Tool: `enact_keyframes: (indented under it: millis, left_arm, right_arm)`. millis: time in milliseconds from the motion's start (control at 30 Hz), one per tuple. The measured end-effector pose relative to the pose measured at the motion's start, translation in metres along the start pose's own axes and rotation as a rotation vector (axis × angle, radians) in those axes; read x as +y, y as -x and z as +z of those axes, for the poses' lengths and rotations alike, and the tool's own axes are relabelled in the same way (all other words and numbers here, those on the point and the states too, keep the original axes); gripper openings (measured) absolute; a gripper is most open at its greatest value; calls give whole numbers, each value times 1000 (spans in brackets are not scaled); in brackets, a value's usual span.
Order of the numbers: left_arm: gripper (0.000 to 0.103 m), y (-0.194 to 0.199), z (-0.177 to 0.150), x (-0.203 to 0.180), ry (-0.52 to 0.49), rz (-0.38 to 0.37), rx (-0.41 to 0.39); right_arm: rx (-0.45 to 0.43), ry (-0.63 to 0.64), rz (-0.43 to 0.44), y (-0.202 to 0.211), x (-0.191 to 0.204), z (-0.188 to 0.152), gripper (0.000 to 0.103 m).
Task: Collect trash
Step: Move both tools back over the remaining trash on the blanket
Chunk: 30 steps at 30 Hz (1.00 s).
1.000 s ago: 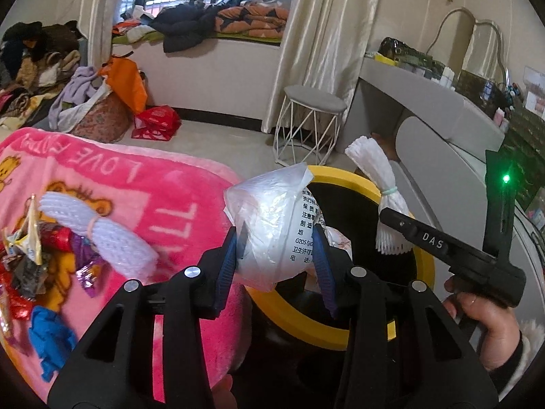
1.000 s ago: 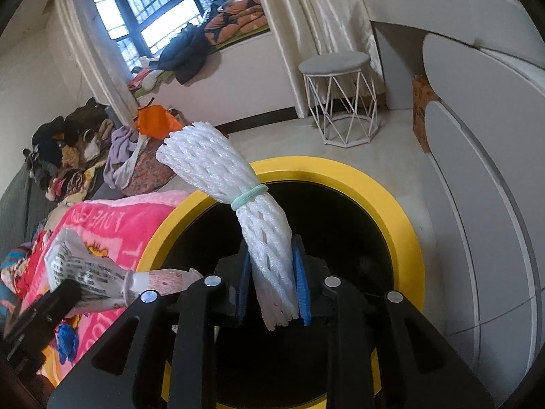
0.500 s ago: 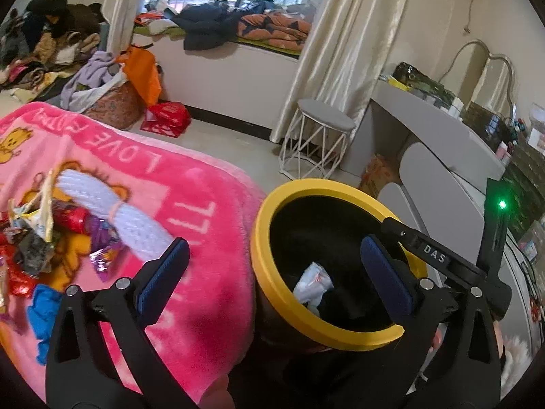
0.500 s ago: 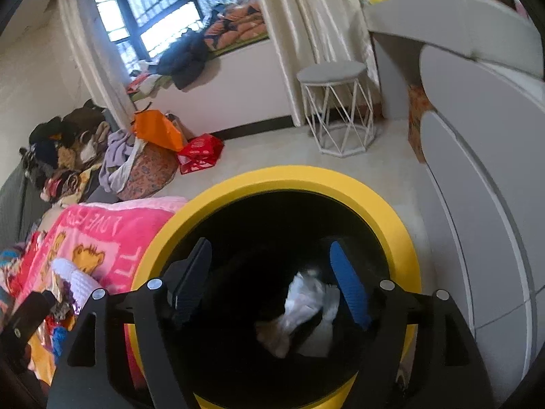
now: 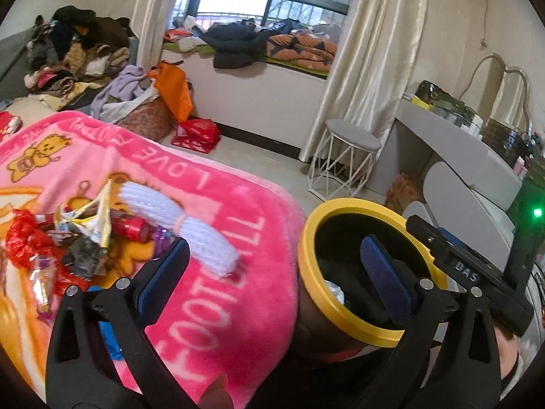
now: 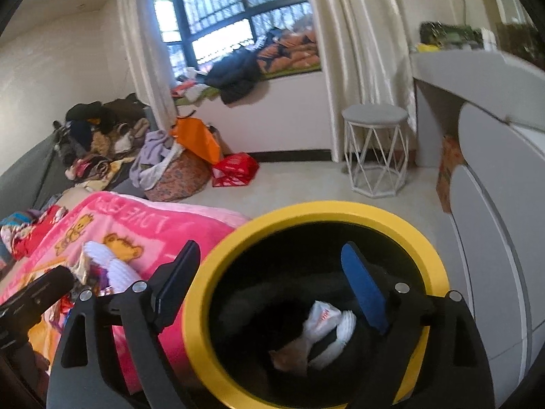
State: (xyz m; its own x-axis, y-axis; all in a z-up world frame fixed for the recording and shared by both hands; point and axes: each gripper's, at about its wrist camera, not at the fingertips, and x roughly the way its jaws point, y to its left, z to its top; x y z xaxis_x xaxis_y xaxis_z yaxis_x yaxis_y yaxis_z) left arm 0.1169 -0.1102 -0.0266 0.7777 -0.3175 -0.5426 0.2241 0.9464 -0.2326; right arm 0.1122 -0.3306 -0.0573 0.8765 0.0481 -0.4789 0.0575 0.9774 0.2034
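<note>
- Risk: the wrapper pile [image 5: 68, 238] and white foam net [image 5: 184, 228] sit on the pink blanket [image 5: 218, 306], left of the bin [image 5: 357, 320]. Soft blanket, so a grab could snag fabric or scatter wrappers.
- Left claw [image 5: 272, 279]: jaws just opened wide, holding nothing, straddling blanket edge and bin rim.
- Right claw [image 6: 272, 289]: also just opened, empty, over the bin, dropped trash [image 6: 327, 327] inside.

On my left gripper [image 5: 272, 279] I see two black plastic arms with triangular cut-outs, silver screw heads at the pivots, and a blue ribbed pad on each finger [image 5: 386, 281]. My right gripper [image 6: 272, 284] shares that build: black frame, silver screws, blue pads. Seen from the left camera, its black body carries white lettering "DAS" and a green indicator light.
</note>
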Motion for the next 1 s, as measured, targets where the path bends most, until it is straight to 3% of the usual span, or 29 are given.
enact_keyframes:
  millis: [500,1000]
  left_arm:
    - [92,34,7,39,48,89,-73]
    - [92,63,12,86,110,211,-136]
  right_arm:
    - [-38,134,118,18,68,-2,83]
    - [12,235,246,24,135,-18,83]
